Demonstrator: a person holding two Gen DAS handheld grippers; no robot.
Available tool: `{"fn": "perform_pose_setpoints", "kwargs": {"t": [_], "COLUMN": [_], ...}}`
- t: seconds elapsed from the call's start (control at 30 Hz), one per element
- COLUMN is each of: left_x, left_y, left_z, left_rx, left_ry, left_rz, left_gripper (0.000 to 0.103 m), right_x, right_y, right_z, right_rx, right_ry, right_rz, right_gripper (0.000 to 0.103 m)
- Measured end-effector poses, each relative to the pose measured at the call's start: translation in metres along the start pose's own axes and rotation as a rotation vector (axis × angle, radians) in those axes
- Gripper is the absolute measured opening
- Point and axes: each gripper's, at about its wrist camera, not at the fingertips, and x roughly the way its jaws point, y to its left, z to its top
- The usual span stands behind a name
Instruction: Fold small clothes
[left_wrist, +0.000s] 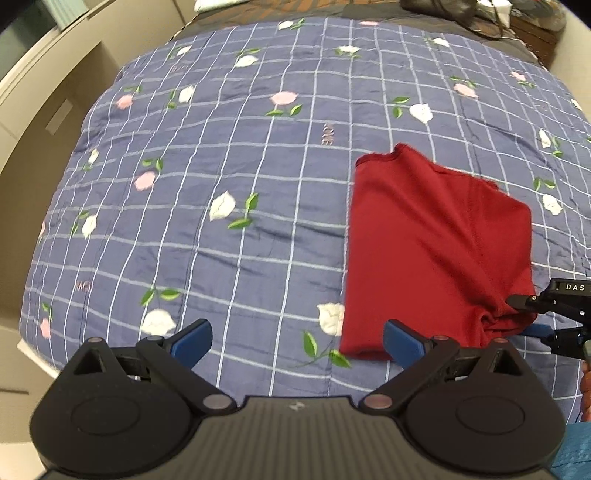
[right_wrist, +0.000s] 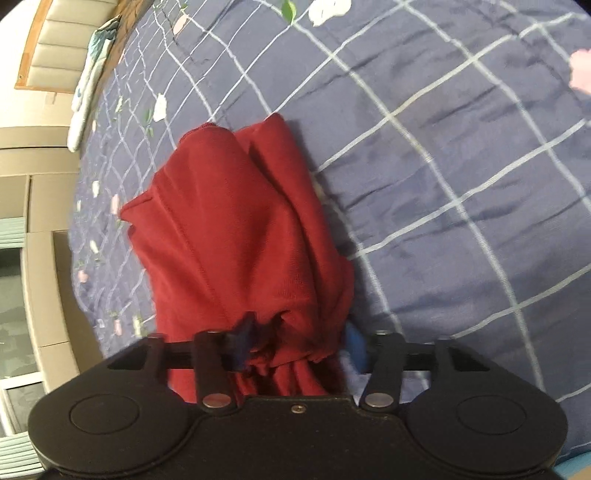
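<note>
Biggest risk I can see here is that the right gripper (right_wrist: 295, 347) only has a bunched-up wad of the red garment (left_wrist: 436, 251) at one corner, so if it pulls or lifts from there the whole thing probably drags across the blue checked bedspread (left_wrist: 221, 221) and the layers already doubled over slide apart instead of folding clean. The fabric looks soft and limp, so one pinch point likely won't carry an edge over straight; it'll sag and twist. There's also a chance the pinch grabs more layers than intended, since the cloth is gathered into a knot right between the blue pads; I can't tell how many layers are in there. On the jaws: the right one is pinching that gathered near-right corner, pads closed in on the fabric from both sides. The left gripper (left_wrist: 297, 345) is spread wide with nothing in it, hovering over the near edge of the bedspread, its right pad (left_wrist: 402, 343) just at the garment's near-left corner, though I can't tell if it's actually touching. The garment itself lies on the right side of the bed, mostly flat, well away from the bag (left_wrist: 443, 11) at the far end.
</note>
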Motion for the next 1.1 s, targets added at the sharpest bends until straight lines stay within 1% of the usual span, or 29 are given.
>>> {"fn": "perform_pose_setpoints", "kwargs": {"t": [0.03, 0.1, 0.13, 0.17, 0.23, 0.3, 0.4, 0.47, 0.6, 0.7, 0.77, 0.8, 0.87, 0.9, 0.97, 1.1], "left_x": [-0.001, -0.004, -0.005, -0.006, -0.007, -0.007, -0.006, -0.006, -0.004, -0.003, -0.001, 0.0, 0.002, 0.003, 0.003, 0.002], "left_y": [-0.001, -0.003, -0.003, -0.004, -0.004, -0.004, -0.002, 0.0, 0.005, 0.01, 0.012, 0.013, 0.013, 0.013, 0.011, 0.004], "left_z": [0.001, 0.003, 0.003, 0.004, 0.004, 0.005, 0.005, 0.004, 0.003, 0.002, 0.002, 0.002, 0.002, 0.002, 0.003, 0.004], "left_rx": [0.008, 0.025, 0.032, 0.04, 0.057, 0.064, 0.07, 0.072, 0.07, 0.06, 0.048, 0.043, 0.035, 0.033, 0.037, 0.06], "left_ry": [-0.004, -0.014, -0.017, -0.021, -0.027, -0.027, -0.024, -0.021, -0.012, -0.002, 0.006, 0.011, 0.021, 0.023, 0.023, 0.015], "left_rz": [-0.001, -0.004, -0.005, -0.006, -0.004, -0.004, -0.001, 0.002, 0.01, 0.012, 0.006, 0.002, -0.007, -0.011, -0.016, -0.023], "left_gripper": [0.101, 0.101, 0.101, 0.101, 0.101, 0.101, 0.102, 0.102, 0.102, 0.102, 0.102, 0.102, 0.102, 0.102, 0.102, 0.102], "right_x": [0.0, -0.003, -0.004, -0.005, -0.004, -0.002, 0.001, 0.004, 0.012, 0.017, 0.016, 0.016, 0.015, 0.015, 0.016, 0.014], "right_y": [0.004, 0.01, 0.013, 0.016, 0.021, 0.024, 0.025, 0.03, 0.034, 0.03, 0.023, 0.018, 0.009, 0.005, -0.003, -0.01], "right_z": [0.0, -0.002, -0.002, -0.002, 0.0, 0.002, 0.005, 0.007, 0.009, 0.009, 0.009, 0.009, 0.01, 0.011, 0.012, 0.013], "right_rx": [-0.02, -0.069, -0.094, -0.114, -0.139, -0.136, -0.128, -0.122, -0.119, -0.103, -0.075, -0.054, 0.001, 0.026, 0.073, 0.14], "right_ry": [-0.01, -0.029, -0.04, -0.054, -0.074, -0.088, -0.108, -0.122, -0.13, -0.11, -0.103, -0.098, -0.075, -0.056, -0.025, -0.005], "right_rz": [-0.006, -0.025, -0.04, -0.052, -0.071, -0.078, -0.074, -0.056, -0.011, -0.016, -0.02, -0.01, 0.012, 0.019, 0.046, 0.076], "right_gripper": [0.062, 0.073, 0.083, 0.088, 0.089, 0.093, 0.094, 0.094, 0.094, 0.084, 0.075, 0.073, 0.063, 0.061, 0.061, 0.061]}}
